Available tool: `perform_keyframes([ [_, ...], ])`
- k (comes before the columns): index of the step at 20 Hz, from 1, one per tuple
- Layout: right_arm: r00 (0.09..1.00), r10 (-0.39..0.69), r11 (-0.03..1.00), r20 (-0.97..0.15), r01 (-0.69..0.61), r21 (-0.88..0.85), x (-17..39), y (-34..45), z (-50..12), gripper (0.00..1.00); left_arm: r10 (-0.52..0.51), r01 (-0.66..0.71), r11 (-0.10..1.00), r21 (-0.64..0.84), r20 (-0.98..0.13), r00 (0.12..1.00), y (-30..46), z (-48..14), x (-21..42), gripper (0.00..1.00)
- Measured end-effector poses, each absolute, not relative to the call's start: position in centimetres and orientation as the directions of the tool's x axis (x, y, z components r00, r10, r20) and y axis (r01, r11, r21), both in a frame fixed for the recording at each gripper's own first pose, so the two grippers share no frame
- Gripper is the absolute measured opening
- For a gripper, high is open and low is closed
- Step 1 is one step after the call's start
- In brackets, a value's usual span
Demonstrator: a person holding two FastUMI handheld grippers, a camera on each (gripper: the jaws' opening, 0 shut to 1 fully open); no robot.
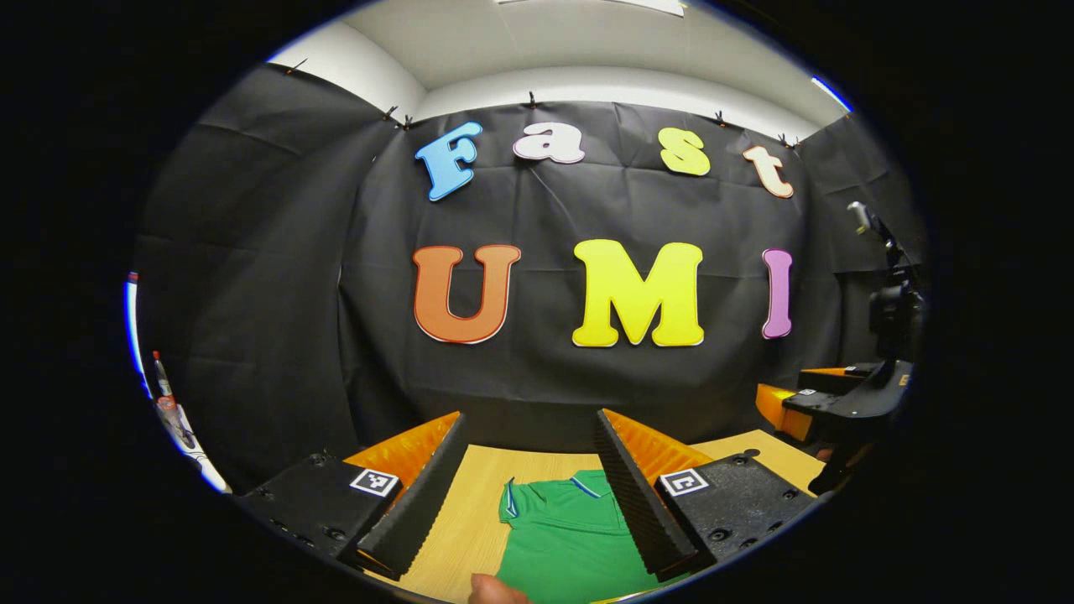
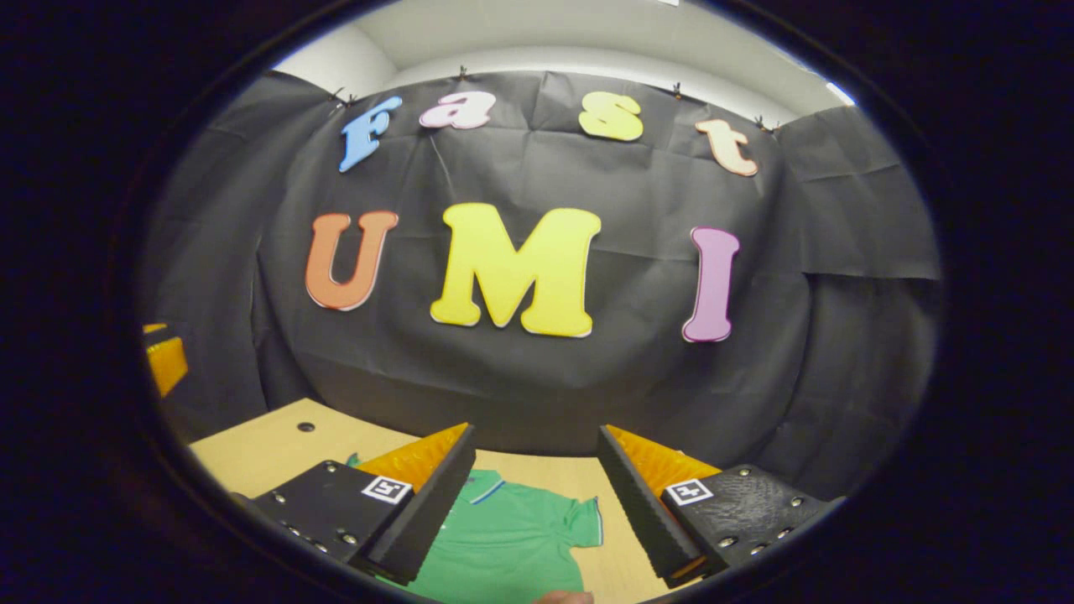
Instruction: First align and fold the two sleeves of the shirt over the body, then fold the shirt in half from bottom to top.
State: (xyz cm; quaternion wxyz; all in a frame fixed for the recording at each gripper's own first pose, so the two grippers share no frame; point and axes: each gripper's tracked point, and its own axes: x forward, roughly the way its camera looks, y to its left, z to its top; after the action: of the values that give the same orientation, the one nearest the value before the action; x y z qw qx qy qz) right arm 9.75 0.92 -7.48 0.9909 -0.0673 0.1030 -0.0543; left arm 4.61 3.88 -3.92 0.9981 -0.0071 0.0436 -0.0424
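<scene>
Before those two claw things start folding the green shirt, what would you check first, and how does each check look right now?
1. Shirt lies flat on the table: ok.
2. Sleeves not yet folded: one sleeve spreads out to the side in the right gripper view, the other in the left gripper view: ok.
3. Left gripper open and holding nothing: ok.
4. Right gripper open and holding nothing: ok.
5. Bottom hem straight: cannot tell, it is out of view.
</scene>
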Motion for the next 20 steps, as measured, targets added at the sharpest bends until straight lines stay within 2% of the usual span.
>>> perform_keyframes([
  [4,0.916,-0.21,0.973,-0.343,0.163,-0.161,15.9,-6.3,-15.4,0.94,-0.1,0.098,0.995,-0.018,-0.121,0.988,3.3,-5.0,4.5,0.97],
  [11,0.723,-0.21,0.974,-0.658,0.216,-0.073,24.4,-13.1,-32.5,0.94,-0.105,0.106,0.994,-0.002,-0.194,0.975,2.3,-7.1,5.8,0.97],
  [16,0.64,-0.25,0.963,-0.726,0.241,-0.12,26.5,-15.8,-38.0,0.94,-0.094,0.099,0.995,0.013,-0.227,0.969,1.5,-8.0,6.1,0.97],
  [20,0.631,-0.22,0.973,-0.744,0.202,-0.116,26.8,-15.0,-40.0,0.94,-0.088,0.094,0.995,0.014,-0.253,0.963,1.0,-8.7,5.6,0.97],
])
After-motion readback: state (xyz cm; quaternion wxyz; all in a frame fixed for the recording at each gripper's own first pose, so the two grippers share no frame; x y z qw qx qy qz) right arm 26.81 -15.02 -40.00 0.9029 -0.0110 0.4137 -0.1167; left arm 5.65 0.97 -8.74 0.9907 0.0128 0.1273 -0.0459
